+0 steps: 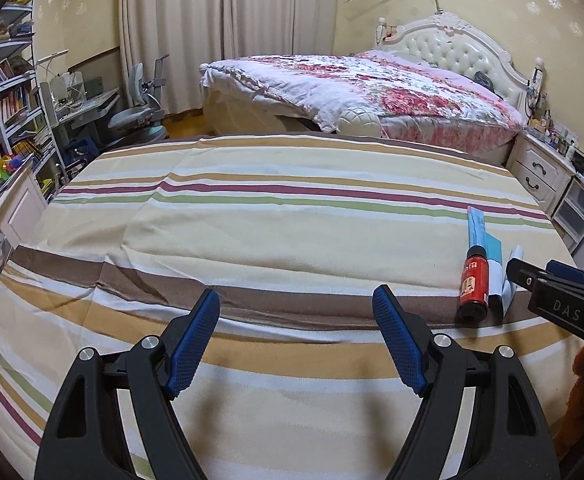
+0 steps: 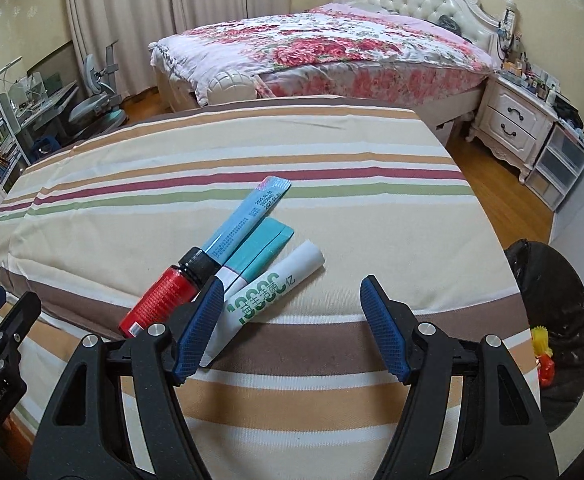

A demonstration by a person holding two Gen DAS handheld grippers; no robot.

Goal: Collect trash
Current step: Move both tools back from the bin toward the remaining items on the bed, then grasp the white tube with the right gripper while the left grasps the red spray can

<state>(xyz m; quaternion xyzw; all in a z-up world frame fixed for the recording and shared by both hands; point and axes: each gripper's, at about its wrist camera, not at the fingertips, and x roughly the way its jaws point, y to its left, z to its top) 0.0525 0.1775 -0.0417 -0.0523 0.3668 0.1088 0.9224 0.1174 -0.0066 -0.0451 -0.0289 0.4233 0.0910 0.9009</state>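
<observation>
A: How would that trash have handled?

B: On the striped bed cover [image 2: 332,216] lay a small huddle: a red bottle [image 2: 160,300] with a black cap, a long blue sachet [image 2: 248,212], a teal packet [image 2: 264,248] and a white tube [image 2: 268,292] with green print. The sachet and packet looked light and limp. The tube was likely soft, so best pinched across its middle. The bottle was stiff and probably slick; I'd have taken it across the body.

A: And the claws?

B: The right gripper [image 2: 292,304] was spread wide and held nothing. Its left finger stood just in front of the tube's lower part; whether it touched, I couldn't tell. The left gripper [image 1: 296,312] was also agape and empty, with the pile well off to its right.

A: Where would it go?

B: Presumably the black-lined bin [image 2: 552,320], on the floor just right of the bed.
</observation>
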